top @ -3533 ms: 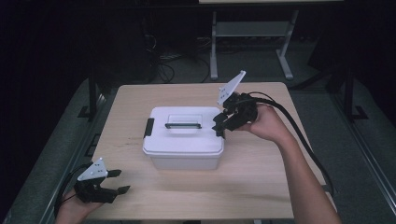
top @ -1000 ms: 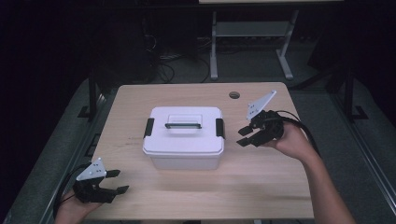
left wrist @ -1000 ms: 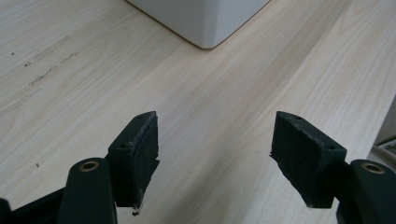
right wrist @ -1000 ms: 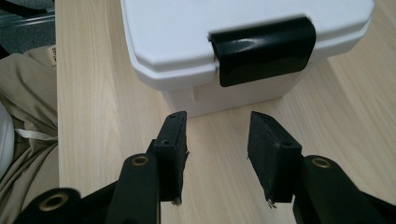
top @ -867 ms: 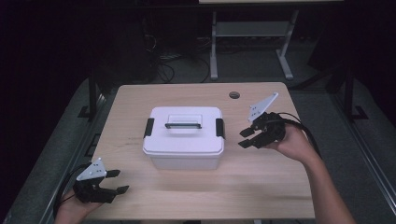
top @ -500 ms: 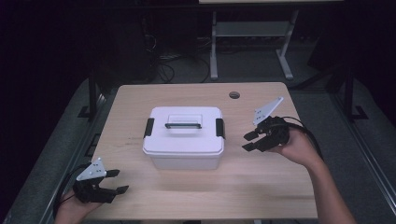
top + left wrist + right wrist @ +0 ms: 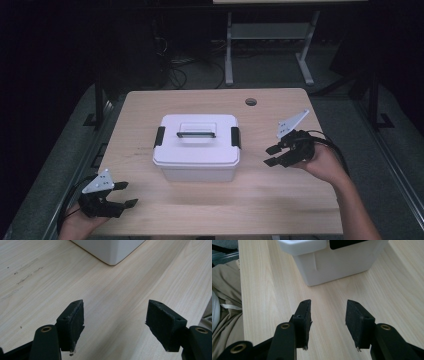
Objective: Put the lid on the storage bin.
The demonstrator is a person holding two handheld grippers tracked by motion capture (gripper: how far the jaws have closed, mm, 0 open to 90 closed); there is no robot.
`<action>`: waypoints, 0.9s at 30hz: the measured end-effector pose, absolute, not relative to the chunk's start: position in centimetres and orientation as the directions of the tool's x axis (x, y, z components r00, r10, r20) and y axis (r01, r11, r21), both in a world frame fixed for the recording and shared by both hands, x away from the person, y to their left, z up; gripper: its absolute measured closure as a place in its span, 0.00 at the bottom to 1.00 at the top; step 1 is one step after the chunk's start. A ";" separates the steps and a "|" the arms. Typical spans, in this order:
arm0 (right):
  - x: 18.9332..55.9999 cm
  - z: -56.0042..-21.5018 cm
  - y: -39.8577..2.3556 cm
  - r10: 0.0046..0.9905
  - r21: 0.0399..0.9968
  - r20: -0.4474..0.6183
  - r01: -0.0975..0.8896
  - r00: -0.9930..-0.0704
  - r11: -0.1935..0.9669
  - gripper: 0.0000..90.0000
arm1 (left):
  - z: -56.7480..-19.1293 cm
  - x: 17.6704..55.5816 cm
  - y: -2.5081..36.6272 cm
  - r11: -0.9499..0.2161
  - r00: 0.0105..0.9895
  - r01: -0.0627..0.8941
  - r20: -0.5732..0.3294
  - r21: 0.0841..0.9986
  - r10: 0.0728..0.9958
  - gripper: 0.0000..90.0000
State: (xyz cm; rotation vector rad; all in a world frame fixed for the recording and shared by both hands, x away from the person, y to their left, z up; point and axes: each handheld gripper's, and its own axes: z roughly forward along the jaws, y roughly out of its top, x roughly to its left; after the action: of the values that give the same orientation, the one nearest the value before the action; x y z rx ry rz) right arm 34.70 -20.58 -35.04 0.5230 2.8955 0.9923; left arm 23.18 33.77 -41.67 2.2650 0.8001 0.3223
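A white lidded box (image 7: 196,150) with a black latch at each end stands shut in the middle of the wooden table (image 7: 280,200). My right gripper (image 7: 269,155) hovers low over the table to the right of the box, apart from it and pointing at its right end. Its jaws have just been opening a little, with nothing between them. The right gripper view has this gripper (image 7: 328,312) facing the box's corner (image 7: 337,265). My left gripper (image 7: 127,194) rests open at the near left corner. In the left gripper view its jaws (image 7: 113,317) point at the box's corner (image 7: 110,250) farther off.
A round cable hole (image 7: 251,102) sits in the table near the far edge. A metal desk frame (image 7: 229,50) and cables stand on the dark floor behind. The person's trouser leg (image 7: 224,302) lies past the table's near edge.
My right gripper has drawn back from the box's right latch, moving right, toward the near side and lower. My left gripper has stayed put.
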 end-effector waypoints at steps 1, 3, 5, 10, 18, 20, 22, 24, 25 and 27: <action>34.6 -35.2 -20.7 0.329 0.600 0.074 0.306 -0.941 0.739 0.60 | -41.7 23.2 33.8 -0.562 0.778 0.453 0.001 0.692 0.629 0.34; 34.5 -35.4 -20.8 0.328 0.603 0.077 0.306 -0.941 0.737 0.60 | -41.7 23.2 33.8 -0.561 0.777 0.454 0.000 0.692 0.629 0.34; 34.4 -35.6 -21.0 0.330 0.602 0.080 0.309 -0.941 0.736 0.60 | -41.7 23.2 33.8 -0.557 0.775 0.456 -0.003 0.694 0.632 0.34; 34.3 -36.0 -21.4 0.337 0.602 0.085 0.318 -0.937 0.732 0.59 | -41.7 23.2 33.8 -0.562 0.777 0.456 0.000 0.690 0.630 0.33; 34.0 -36.5 -21.9 0.349 0.603 0.099 0.335 -0.932 0.724 0.59 | -41.7 23.2 33.9 -0.555 0.773 0.457 -0.001 0.695 0.635 0.33; 34.0 -36.6 -22.0 0.346 0.604 0.097 0.331 -0.933 0.725 0.59 | -41.7 23.2 33.9 -0.556 0.773 0.455 0.001 0.696 0.634 0.33; 34.0 -36.8 -22.1 0.347 0.603 0.096 0.332 -0.933 0.725 0.59 | -41.7 23.2 33.9 -0.555 0.773 0.454 0.001 0.697 0.634 0.33; 33.9 -37.0 -22.3 0.351 0.603 0.103 0.339 -0.931 0.722 0.59 | -41.6 23.2 34.0 -0.555 0.772 0.455 0.001 0.696 0.635 0.33; 33.9 -37.1 -22.3 0.352 0.602 0.101 0.339 -0.931 0.723 0.59 | -41.6 23.1 34.0 -0.556 0.772 0.455 0.002 0.696 0.635 0.33; 33.8 -37.2 -22.4 0.352 0.602 0.103 0.340 -0.930 0.722 0.59 | -41.6 23.1 34.0 -0.554 0.771 0.456 0.001 0.696 0.637 0.33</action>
State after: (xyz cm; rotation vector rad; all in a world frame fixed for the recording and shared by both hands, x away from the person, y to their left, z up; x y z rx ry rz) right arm 33.80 -22.44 -37.24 0.5827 2.8982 1.0071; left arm 23.15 33.96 -41.64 2.2553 0.8101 0.3298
